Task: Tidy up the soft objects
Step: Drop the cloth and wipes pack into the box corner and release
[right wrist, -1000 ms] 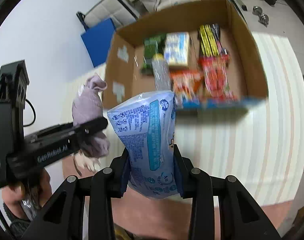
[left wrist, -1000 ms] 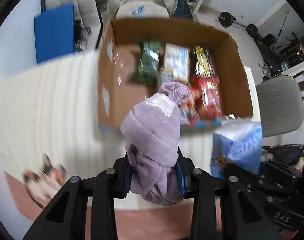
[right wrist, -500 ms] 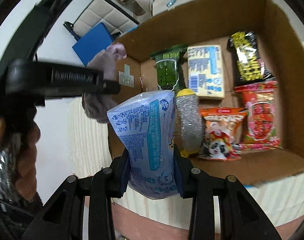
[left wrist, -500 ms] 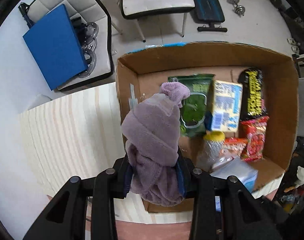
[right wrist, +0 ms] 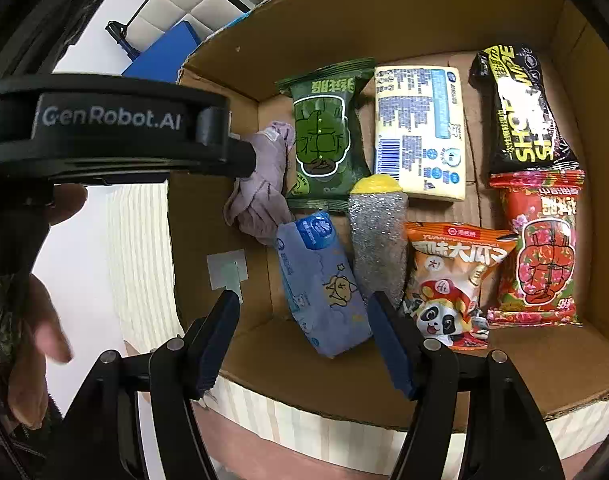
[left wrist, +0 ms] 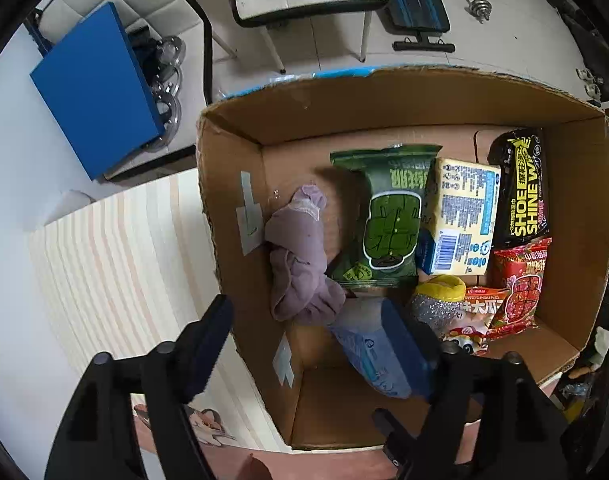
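Box: a big brown cardboard box [right wrist: 384, 20] sat on a striped table [left wrist: 116, 264], and all the soft things lay inside it.
Right gripper: the right gripper [right wrist: 304, 344] hung over the near side of the box with its fingers wide apart and nothing in them.
Left gripper: the left gripper [left wrist: 312, 348] hung over the box's near left corner, fingers spread wide too, holding nothing.
Blue pack: a blue tissue pack [right wrist: 320, 280] lay flat on the box floor, just past the right gripper and between its two fingers. Its long side ran from far left to near right.
Purple cloth: a bunched purple cloth [left wrist: 300, 256] lay by the left wall of the box, touching the far end of the blue pack. It was straight ahead of the left gripper, so that one looked nearer to it.
What comes next: both things looked put away, so I think the grippers only had to lift straight out.
Words: a black pack [left wrist: 522, 188] read "SHOE SHINE", and the left gripper's side read "GenRobot.AI".
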The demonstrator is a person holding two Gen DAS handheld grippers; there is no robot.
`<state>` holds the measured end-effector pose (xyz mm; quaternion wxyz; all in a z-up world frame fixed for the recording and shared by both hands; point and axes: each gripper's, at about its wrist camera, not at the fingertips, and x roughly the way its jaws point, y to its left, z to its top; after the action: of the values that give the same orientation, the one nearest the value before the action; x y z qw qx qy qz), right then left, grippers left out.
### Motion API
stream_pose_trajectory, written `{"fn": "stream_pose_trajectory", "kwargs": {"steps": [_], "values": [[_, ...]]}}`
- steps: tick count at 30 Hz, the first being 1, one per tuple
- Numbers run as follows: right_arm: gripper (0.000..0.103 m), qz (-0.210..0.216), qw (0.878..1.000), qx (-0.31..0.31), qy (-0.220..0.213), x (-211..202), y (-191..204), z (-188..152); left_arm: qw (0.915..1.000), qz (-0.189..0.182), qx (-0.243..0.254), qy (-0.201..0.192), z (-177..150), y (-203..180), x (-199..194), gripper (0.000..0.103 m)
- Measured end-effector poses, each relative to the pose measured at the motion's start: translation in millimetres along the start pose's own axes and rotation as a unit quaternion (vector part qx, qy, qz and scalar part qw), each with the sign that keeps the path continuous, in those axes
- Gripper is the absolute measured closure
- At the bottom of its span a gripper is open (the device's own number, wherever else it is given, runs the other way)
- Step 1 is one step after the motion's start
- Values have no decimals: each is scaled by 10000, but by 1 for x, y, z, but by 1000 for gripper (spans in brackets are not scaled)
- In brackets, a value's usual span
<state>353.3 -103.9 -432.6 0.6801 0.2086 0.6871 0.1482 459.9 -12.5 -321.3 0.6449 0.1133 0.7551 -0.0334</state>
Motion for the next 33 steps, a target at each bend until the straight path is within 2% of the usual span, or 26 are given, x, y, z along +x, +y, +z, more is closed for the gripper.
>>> {"fn": "stream_pose_trajectory", "kwargs": {"steps": [2, 5, 6, 7, 9, 10, 16, 21, 27, 33], "values": [[34, -55, 10000, 0, -30, -5, -3, -2, 10000, -9, -19, -78, -2, 0, -3, 17], [22, -207, 9997, -34, -90, -15, -10, -5, 9997, -91, -126, -200, -6, 1, -9, 16], [19, -270, 9996, -39, -117, -21, -13, -6, 9995, -114, -164, -259, -9, 1, -12, 12], [17, -329, 9993, -52, -145, -25, -16, -8, 9991, -157, -207, -333, -13, 2, -15, 4], [1, -593, 9979, -138, -219, -38, -22, -12, 9980, -278, -269, -508, -22, 1, -19, 1], [0, -740, 9967, -188, -259, -45, -27, -15, 9971, -356, -320, -588, -28, 1, -19, 1], [0, -1460, 9869, -461, -505, -77, -62, -25, 9895, -794, -508, -1097, -76, -15, -24, 1], [0, -1798, 9795, -495, -758, -103, -71, -35, 9819, -663, -634, -1657, -116, -35, -38, 1], [0, -1902, 9767, -332, -941, -118, -81, -46, 9737, -373, -676, -2145, -148, -48, -58, 1], [0, -1950, 9748, -269, -1045, -131, -87, -55, 9712, -295, -785, -2232, -156, -46, -64, 1]]}}
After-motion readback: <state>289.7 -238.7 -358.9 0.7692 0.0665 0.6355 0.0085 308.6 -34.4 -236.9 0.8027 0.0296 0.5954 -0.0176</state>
